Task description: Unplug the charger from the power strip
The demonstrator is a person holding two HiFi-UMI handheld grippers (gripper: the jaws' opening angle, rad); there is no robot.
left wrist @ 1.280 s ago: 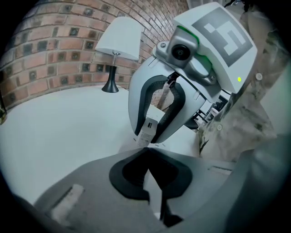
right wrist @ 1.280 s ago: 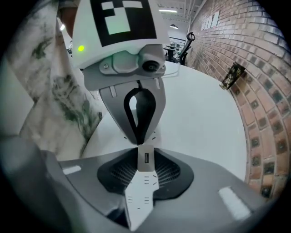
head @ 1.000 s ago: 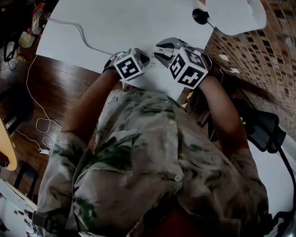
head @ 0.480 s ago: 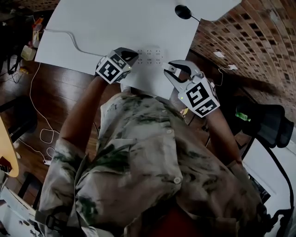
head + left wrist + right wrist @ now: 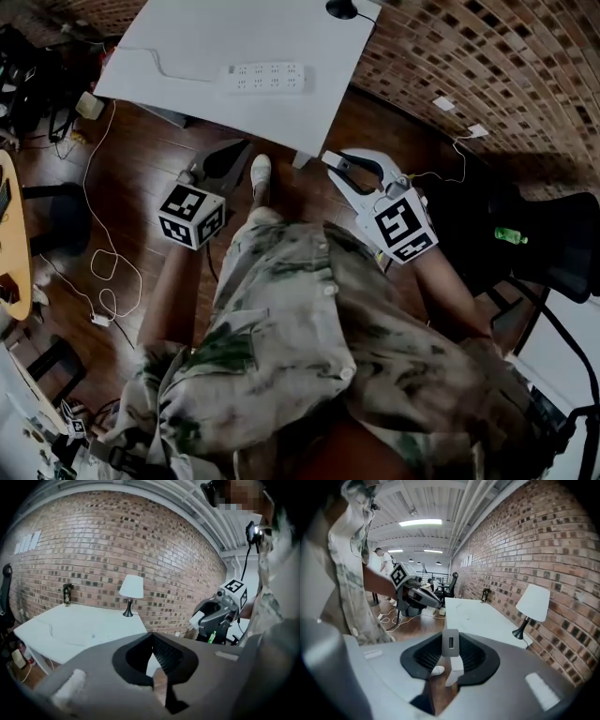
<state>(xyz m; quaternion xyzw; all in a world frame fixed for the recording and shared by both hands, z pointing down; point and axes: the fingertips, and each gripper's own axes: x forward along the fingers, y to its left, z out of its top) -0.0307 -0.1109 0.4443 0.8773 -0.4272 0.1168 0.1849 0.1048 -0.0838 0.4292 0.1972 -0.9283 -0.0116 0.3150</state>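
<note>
**Charger (image 5: 450,645) held clear of the power strip (image 5: 263,77)**

Looking down from the head view, the white power strip lies flat on the white counter (image 5: 187,47), its cord trailing off to the left. Both tools hang off the counter's near edge, over the wooden floor (image 5: 141,169) and well apart from the strip. The left gripper (image 5: 230,155) is beside a white shoe (image 5: 260,171). The right gripper (image 5: 339,164) points toward the counter's corner.

In the left gripper view, the jaws are clenched tip to tip with nothing between them. Beyond them stand the counter, a white-shaded lamp (image 5: 131,590) against the brick wall (image 5: 93,541), and the other tool off to the right.

In the right gripper view, the jaws are grasping the small white charger. It stands upright between the black pads with its USB port facing the camera. The counter and lamp sit behind it.
</note>
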